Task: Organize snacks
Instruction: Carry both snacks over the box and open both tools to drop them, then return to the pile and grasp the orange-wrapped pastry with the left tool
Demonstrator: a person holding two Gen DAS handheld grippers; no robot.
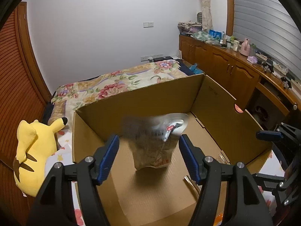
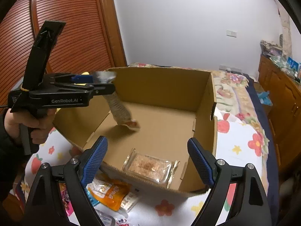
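An open cardboard box (image 1: 143, 98) stands on the bed; it also shows in the right wrist view (image 2: 161, 86). A silver snack bag (image 1: 154, 141) is blurred in mid-air inside the box, between and just beyond my left gripper's (image 1: 148, 150) open fingers, free of them. In the right wrist view the bag (image 2: 120, 109) hangs below the left gripper (image 2: 101, 82), its lower end near the box floor. A clear-wrapped cracker pack (image 2: 150, 166) lies on the box floor at the near wall. My right gripper (image 2: 146, 160) is open and empty above that wall.
An orange snack pouch (image 2: 111, 192) and other packets lie on the floral bedsheet (image 2: 242, 137) in front of the box. A yellow plush toy (image 1: 35, 154) sits left of the box. A wooden cabinet (image 1: 225, 64) runs along the right wall.
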